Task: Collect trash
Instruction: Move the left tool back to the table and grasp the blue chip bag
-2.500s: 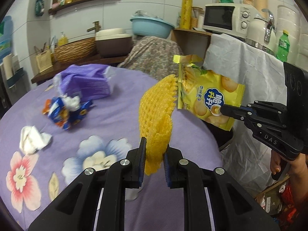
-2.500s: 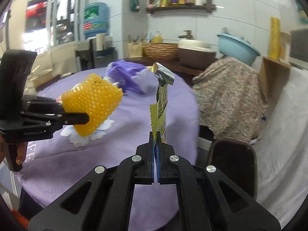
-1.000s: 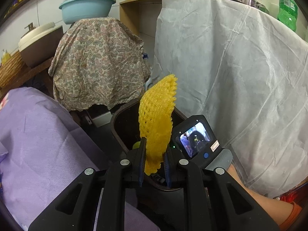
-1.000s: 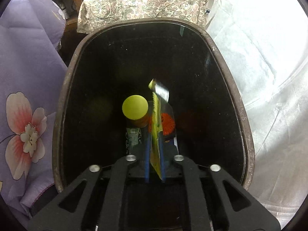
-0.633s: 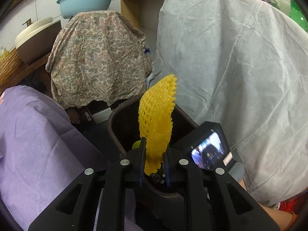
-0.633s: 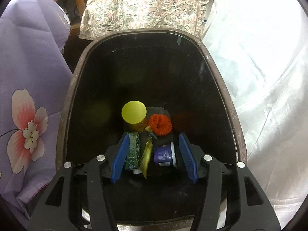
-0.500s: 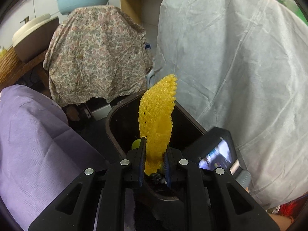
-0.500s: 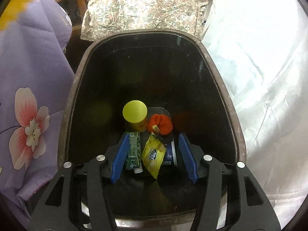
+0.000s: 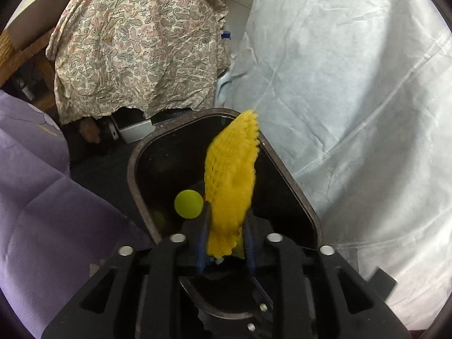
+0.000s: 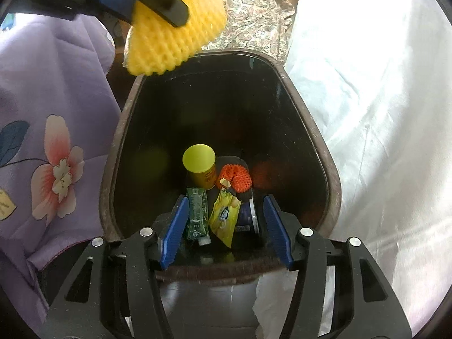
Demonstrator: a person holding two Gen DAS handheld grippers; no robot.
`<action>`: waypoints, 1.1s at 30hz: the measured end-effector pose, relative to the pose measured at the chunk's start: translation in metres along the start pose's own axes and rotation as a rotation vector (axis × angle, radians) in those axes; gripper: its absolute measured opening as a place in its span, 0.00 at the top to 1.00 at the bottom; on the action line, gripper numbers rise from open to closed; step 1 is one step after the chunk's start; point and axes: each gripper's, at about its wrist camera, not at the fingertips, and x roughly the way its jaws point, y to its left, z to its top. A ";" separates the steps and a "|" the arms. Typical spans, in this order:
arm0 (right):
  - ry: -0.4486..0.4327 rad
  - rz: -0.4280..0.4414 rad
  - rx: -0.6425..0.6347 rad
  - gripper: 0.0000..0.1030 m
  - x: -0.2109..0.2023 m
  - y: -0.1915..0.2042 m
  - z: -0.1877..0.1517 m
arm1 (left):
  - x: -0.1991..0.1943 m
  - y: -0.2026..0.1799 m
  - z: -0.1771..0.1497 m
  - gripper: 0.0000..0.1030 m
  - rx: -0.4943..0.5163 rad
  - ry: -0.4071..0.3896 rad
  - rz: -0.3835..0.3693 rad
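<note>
two grippers over one dark brown trash bin [image 10: 111,152], both frames looking down into it.

left gripper [image 9: 224,247]: jaws narrowly parted, blue pads pressed on either side of the lower end of a yellow foam net [image 9: 231,186]. the net stands up between the jaws and leans toward the upper right of the left frame, its tip reaching the bin's far rim. in the right frame the same left gripper [image 10: 147,2] shows in the upper left, with the yellow foam net [image 10: 175,34] hanging out past the bin's far left rim.

right gripper [image 10: 224,233]: jaws spread wide, blue pads well apart, nothing between them. it sits at the bin's near rim, lower centre of the right frame.

at the bin's bottom, seen between the open right jaws: a yellow chip bag [image 10: 224,216] lying flat, centre; a green carton [image 10: 196,212] just beside it on the left; a blue-and-white tub [image 10: 248,217] on its right, partly covered. above these in the frame, a yellow-lidded canister [image 10: 199,158] upright, and an orange foam net [image 10: 237,178] touching its right side.

left frame shows the yellow-lidded canister [image 9: 188,204] just left of the held net, inside the trash bin [image 9: 135,175].

surroundings: purple floral tablecloth [image 10: 53,130] along the left, white sheet [image 10: 381,113] draped on the right, paisley cloth [image 9: 135,42] at the top behind the bin.
</note>
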 end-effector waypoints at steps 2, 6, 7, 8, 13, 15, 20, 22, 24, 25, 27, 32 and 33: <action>-0.009 0.002 -0.006 0.42 -0.005 0.001 -0.003 | -0.003 -0.001 0.000 0.47 -0.004 -0.018 0.006; -0.035 0.015 0.005 0.42 -0.015 0.000 -0.004 | -0.014 0.003 0.002 0.36 -0.017 -0.053 -0.020; -0.040 0.012 0.005 0.42 -0.017 0.000 -0.004 | -0.017 0.004 0.002 0.36 -0.023 -0.057 -0.028; -0.048 0.006 0.000 0.42 -0.020 0.002 -0.004 | -0.022 0.006 0.001 0.36 -0.027 -0.064 -0.037; -0.070 -0.003 -0.028 0.42 -0.028 0.010 -0.003 | -0.044 0.008 -0.002 0.36 -0.003 -0.102 -0.058; -0.080 -0.015 -0.038 0.42 -0.032 0.014 -0.004 | -0.057 0.010 -0.007 0.36 0.012 -0.127 -0.064; -0.114 -0.020 -0.051 0.42 -0.047 0.024 -0.004 | -0.096 0.017 -0.023 0.35 0.033 -0.209 -0.081; -0.125 -0.029 -0.057 0.42 -0.051 0.025 -0.003 | -0.114 0.017 -0.033 0.32 0.057 -0.248 -0.077; -0.147 -0.040 -0.058 0.42 -0.060 0.028 0.000 | -0.131 0.016 -0.042 0.27 0.086 -0.286 -0.070; -0.159 -0.040 -0.058 0.42 -0.065 0.029 0.002 | -0.142 0.017 -0.051 0.26 0.102 -0.311 -0.066; -0.186 -0.033 -0.058 0.39 -0.078 0.031 0.005 | -0.157 0.021 -0.065 0.23 0.114 -0.335 -0.065; -0.248 0.027 -0.065 0.31 -0.110 0.041 0.015 | -0.190 0.048 -0.103 0.23 0.106 -0.384 -0.026; -0.254 0.045 -0.071 0.29 -0.116 0.045 0.018 | -0.198 0.056 -0.111 0.23 0.101 -0.399 -0.002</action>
